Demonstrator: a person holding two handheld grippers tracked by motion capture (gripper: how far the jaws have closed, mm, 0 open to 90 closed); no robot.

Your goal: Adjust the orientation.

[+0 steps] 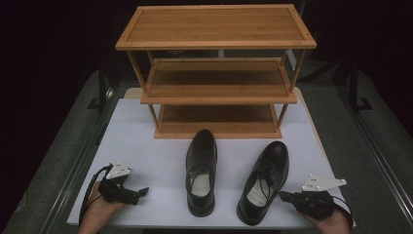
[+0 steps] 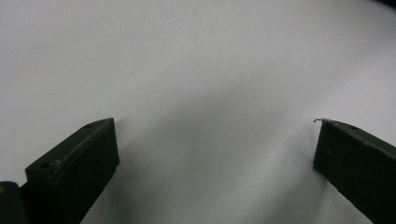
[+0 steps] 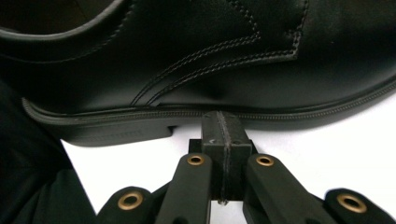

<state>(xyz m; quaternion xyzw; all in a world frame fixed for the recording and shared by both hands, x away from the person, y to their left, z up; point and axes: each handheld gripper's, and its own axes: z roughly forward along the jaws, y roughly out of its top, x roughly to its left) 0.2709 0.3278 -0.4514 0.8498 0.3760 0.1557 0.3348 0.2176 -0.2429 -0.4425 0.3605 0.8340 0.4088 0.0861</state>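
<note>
The high view is looking down over the worktop [image 1: 146,161]; the right gripper view is facing the shoe [image 3: 210,56] just beyond its fingers [image 3: 212,140].

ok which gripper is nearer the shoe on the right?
Right. The right gripper sits shut, its tips at the sole edge of the right shoe. The left gripper is open over bare table, beyond the other shoe.

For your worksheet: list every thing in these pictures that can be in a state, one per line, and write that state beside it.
Left shoe: upright on the table, toe toward the rack, untouched.
Right shoe: upright, laced, angled; closed fingers at its sole edge.
Wooden rack: standing, all three shelves bare.
Left gripper: open, resting on the table.
Right gripper: shut, holding nothing.
</note>
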